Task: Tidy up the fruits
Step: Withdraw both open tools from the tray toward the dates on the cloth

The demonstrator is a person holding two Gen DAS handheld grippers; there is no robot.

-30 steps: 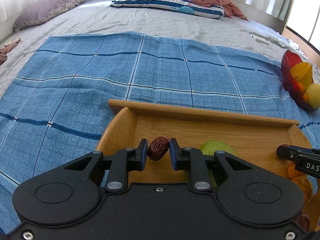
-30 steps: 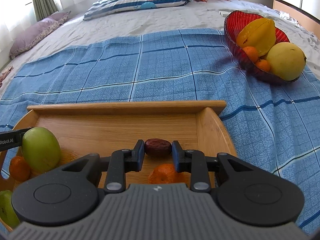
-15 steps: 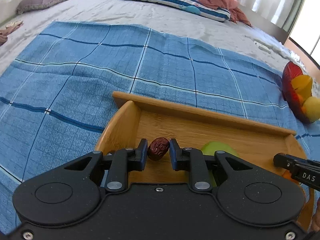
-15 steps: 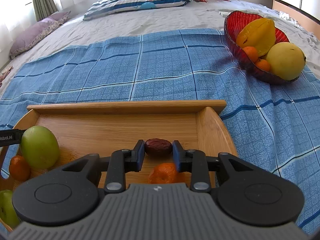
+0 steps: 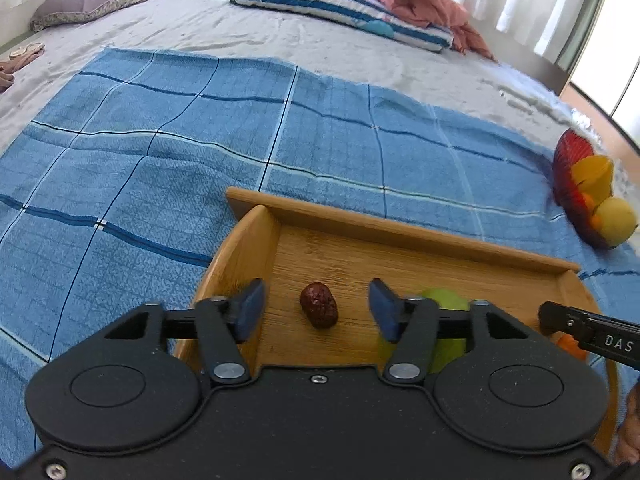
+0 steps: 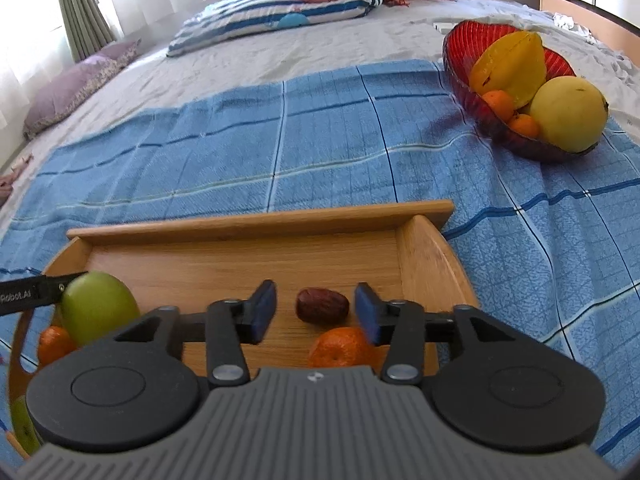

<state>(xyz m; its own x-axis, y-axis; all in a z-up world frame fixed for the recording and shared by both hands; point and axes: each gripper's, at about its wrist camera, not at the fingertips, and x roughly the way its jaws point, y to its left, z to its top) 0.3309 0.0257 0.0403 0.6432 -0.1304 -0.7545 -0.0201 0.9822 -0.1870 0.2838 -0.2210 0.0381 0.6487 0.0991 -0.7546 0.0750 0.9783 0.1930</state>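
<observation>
The left tool (image 5: 316,310) stands wide open over the near left end of the wooden tray (image 5: 400,226), holding nothing; a wrinkled red date (image 5: 319,311) lies on the tray floor between its blue pads (image 5: 250,309), touching neither; a green fruit (image 5: 446,300) sits just behind its right finger. The right tool (image 6: 316,312) is likewise spread apart and empty above the tray's right end (image 6: 430,264); a second date (image 6: 322,306) rests on the wood between its fingers, clear of both, with a small orange (image 6: 340,348) just in front of it, nearer the camera. The tray lies on a blue checked cloth (image 6: 320,140) spread over the bed; well apart at the right, a red bowl (image 6: 464,46) holds yellow and orange fruit.
</observation>
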